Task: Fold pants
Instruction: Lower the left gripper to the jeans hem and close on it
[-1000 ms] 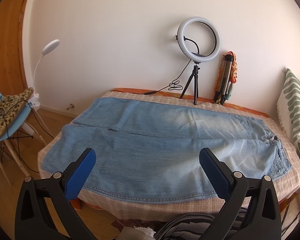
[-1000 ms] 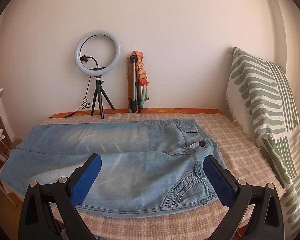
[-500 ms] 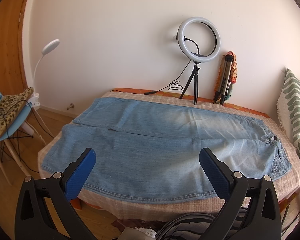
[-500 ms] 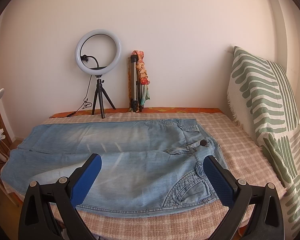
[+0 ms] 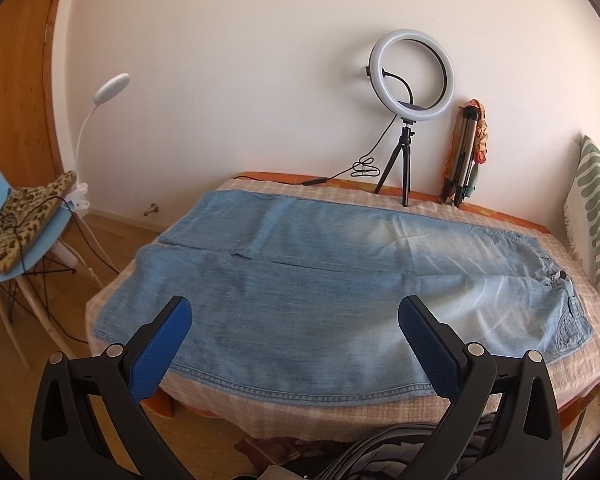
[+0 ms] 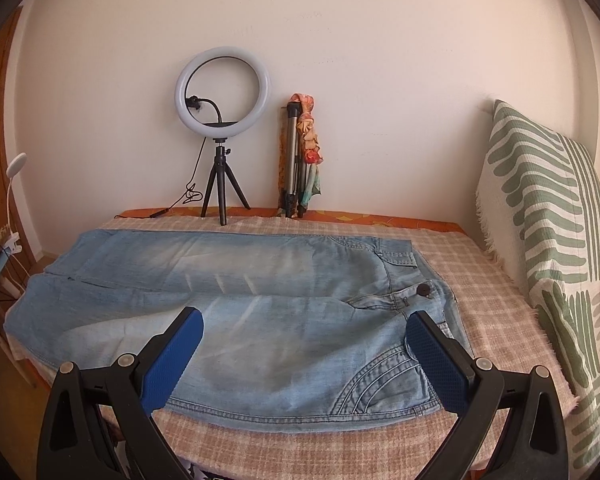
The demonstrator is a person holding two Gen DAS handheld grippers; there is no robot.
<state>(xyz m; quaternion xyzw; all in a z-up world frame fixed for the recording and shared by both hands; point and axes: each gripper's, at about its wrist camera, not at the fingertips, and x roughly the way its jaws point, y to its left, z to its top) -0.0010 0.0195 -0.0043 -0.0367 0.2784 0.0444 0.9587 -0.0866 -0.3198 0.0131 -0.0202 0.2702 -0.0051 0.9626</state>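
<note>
Nearest each camera, the left tool (image 5: pixel 294 316) and the right tool (image 6: pixel 304 328) are both hanging above the near edge of the bed (image 6: pixel 300 440), fingers spread wide apart and gripping nothing. Just beyond them the pants (image 6: pixel 236 320) are lying flat across the checked bedspread (image 6: pixel 480 288), lengthwise along the bed, with the waistband and its dark button (image 6: pixel 423 290) towards the right tool and the leg hems (image 5: pixel 116 312) towards the left tool, hanging close to the bed's left end. Judging from this layout, the first fold is not yet made, and the step in hand is reaching for the near long seam (image 5: pixel 300 386). To do it well, each tool should probably be coming down on that near edge well apart from the other, the right one by the curved pocket stitching (image 6: pixel 380 376) and the left one near the hem, pinching denim only and not the bedspread beneath. Lifting both ends level and carrying the near leg over onto the far leg should be keeping the seams aligned; thin denim is likely to sag in the middle, so a taut, even pull seems wise. Farther back, the ring light (image 6: pixel 222 92) on its small tripod and the folded tripod (image 6: pixel 296 160) are standing against the wall, near the far leg, so the carried edge should be stopping short of them.
</note>
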